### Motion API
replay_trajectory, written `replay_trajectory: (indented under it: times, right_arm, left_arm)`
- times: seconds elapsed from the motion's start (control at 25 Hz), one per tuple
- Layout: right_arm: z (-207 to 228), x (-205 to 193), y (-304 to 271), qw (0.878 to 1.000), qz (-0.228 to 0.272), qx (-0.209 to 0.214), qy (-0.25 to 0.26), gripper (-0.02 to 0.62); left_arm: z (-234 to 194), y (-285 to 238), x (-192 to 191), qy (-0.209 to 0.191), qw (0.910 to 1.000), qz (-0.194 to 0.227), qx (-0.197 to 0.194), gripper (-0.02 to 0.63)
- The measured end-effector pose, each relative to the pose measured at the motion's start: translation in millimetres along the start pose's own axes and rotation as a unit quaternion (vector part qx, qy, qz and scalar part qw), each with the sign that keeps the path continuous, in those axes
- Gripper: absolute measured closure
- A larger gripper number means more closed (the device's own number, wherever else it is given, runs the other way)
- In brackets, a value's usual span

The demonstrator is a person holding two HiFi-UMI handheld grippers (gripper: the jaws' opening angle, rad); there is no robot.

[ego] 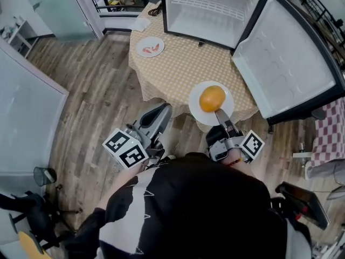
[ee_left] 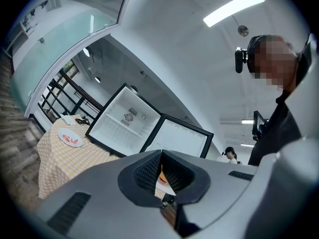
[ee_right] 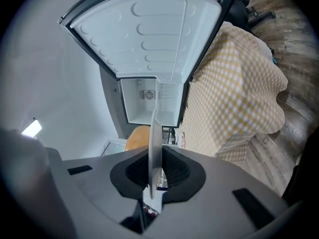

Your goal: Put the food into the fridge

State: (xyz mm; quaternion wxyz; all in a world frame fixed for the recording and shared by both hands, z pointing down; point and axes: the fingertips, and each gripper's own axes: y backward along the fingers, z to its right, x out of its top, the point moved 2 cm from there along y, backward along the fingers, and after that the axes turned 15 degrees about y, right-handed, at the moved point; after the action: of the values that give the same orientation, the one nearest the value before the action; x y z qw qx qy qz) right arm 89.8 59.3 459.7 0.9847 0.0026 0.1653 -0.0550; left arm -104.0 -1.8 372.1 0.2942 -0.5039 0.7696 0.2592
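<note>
Head view, orange food (ego: 212,98) on plate (ego: 194,107)

All views (gripper ones seemingly tilted) share fridge (ego: 207,20).

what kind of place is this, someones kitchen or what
Probably not a home kitchen: more likely an office or lab room staged for the task. A mini fridge stands open on a checked tablecloth, with glass partitions and strip lights overhead.
</note>
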Motion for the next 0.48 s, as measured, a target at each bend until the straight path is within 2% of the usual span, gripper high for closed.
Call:
replay_trajectory:
  times: [0.12, 0.24, 0.48]
  right_arm:
    - [1.8, -16.9, -6.9, 1.000, 0.006, -0.012, -0.004, 0.561]
    - [1.5, -26.6, -14.3, 1.000, 0.003, -0.026, -0.006, 0.561]
    - [4.7, -21.3, -21.2, 0.999, 0.019, -0.045, -0.002, 0.561]
  left_arm:
    - [-13.4, 6.5, 2.8, 0.009, 0.9997, -0.018, -0.010, 0.592]
    - [-26.0, 14.8, 9.6, 0.016, 0.9997, -0.019, -0.009, 0.592]
    - [-44.9, 16.4, 14.5, 0.018, 0.9996, -0.018, -0.012, 0.592]
